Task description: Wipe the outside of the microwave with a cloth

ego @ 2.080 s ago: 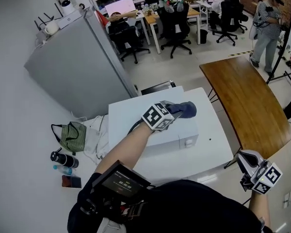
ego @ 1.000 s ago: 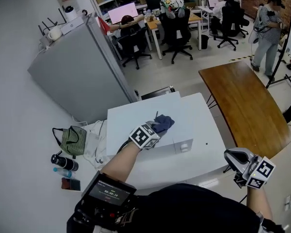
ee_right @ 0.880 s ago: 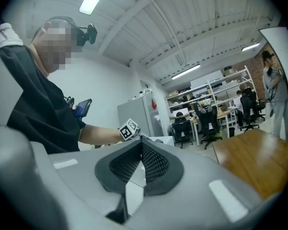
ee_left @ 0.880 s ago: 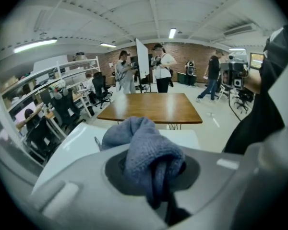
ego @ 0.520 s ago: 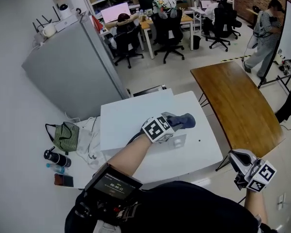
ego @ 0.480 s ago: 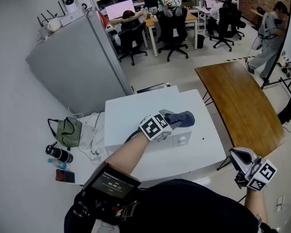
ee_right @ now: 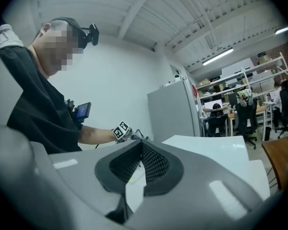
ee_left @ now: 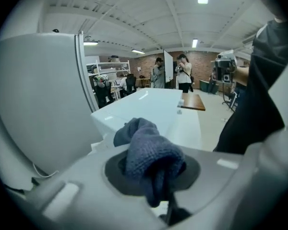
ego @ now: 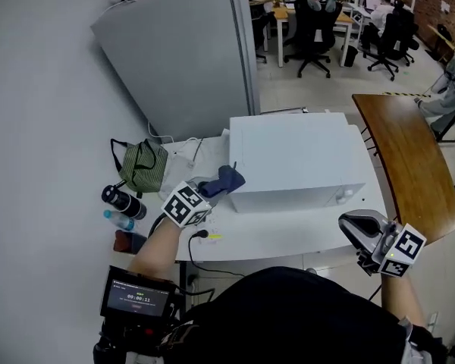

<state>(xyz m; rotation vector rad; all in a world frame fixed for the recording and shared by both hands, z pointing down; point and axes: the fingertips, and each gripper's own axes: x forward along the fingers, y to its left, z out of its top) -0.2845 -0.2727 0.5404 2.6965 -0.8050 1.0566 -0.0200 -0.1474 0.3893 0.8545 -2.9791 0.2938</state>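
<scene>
The white microwave (ego: 296, 158) stands on a white table (ego: 273, 243). My left gripper (ego: 212, 190) is shut on a dark blue cloth (ego: 226, 180), which lies against the microwave's left side near its lower front corner. In the left gripper view the cloth (ee_left: 151, 152) bulges out between the jaws of the left gripper (ee_left: 153, 176), with the microwave (ee_left: 149, 104) just beyond. My right gripper (ego: 349, 224) hangs off the table's front right edge, apart from the microwave. In the right gripper view the right gripper (ee_right: 140, 150) has its pads together with nothing held.
A tall grey cabinet (ego: 189, 51) stands behind the table. A green bag (ego: 140, 165), a dark flask (ego: 117, 199) and a small bottle (ego: 121, 220) lie left of the microwave. A wooden table (ego: 409, 165) is to the right, with office chairs (ego: 315, 21) beyond.
My left gripper has carried the cloth from the microwave's top down to its left side. The head view has swung left. The right gripper stays low at the right.
</scene>
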